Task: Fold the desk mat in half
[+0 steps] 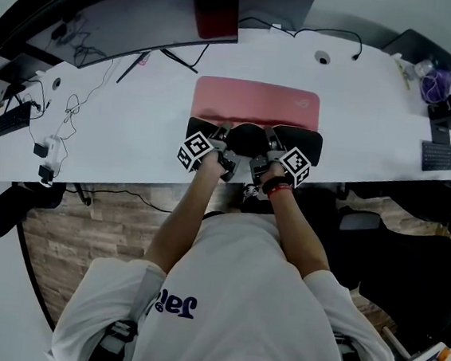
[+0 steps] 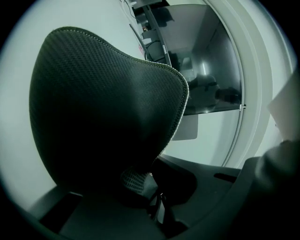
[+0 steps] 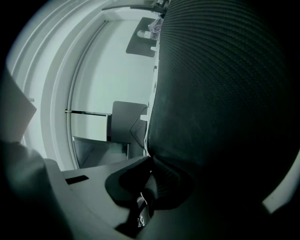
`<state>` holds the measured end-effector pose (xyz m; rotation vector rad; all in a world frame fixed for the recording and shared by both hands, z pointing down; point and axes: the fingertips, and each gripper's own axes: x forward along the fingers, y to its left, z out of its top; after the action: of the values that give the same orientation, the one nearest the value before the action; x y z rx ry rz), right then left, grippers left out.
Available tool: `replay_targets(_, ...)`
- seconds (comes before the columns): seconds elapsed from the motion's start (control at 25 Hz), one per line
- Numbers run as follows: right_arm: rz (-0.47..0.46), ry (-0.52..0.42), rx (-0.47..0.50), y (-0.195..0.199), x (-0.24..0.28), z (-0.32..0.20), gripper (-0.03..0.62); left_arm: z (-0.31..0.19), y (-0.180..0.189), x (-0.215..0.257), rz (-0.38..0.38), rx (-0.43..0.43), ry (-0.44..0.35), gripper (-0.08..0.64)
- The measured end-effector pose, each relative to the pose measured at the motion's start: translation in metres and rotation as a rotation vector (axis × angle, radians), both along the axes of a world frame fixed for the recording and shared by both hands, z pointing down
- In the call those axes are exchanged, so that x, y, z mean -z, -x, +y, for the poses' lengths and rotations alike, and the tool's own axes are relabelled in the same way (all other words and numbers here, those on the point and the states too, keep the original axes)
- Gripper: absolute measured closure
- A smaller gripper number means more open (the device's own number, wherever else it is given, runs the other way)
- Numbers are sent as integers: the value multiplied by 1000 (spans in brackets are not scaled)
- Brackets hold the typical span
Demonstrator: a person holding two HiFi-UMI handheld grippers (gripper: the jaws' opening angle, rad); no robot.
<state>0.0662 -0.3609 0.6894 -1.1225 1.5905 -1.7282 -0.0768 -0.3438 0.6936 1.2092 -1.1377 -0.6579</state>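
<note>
Desk mat (image 1: 258,103) mid-desk (image 1: 135,126), near edge raised, black underside up. Left gripper (image 1: 222,141) and right gripper (image 1: 270,148) both clenched on that edge, close together. Risk: unheld outer corners sag, fold lands skewed; the shallow pinch may slip

**Other things on my desk**

I see a white desk (image 1: 378,103). A big dark screen (image 1: 122,21) stands at the back left. Thin black wires (image 1: 75,106) lie near it. The desk top has a round hole (image 1: 323,58). At the right are a purple thing (image 1: 437,84) and a small black keypad (image 1: 439,156).
</note>
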Motion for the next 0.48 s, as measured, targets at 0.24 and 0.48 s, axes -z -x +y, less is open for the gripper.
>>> replay_targets(0.24, -8, 0, 17, 2, 0, -13, 560, -11, 2, 0, -1, 18, 2, 525)
replay_targets(0.48, -16, 0, 24, 2, 1, -26, 560, -24, 3, 1, -3, 29, 0, 525)
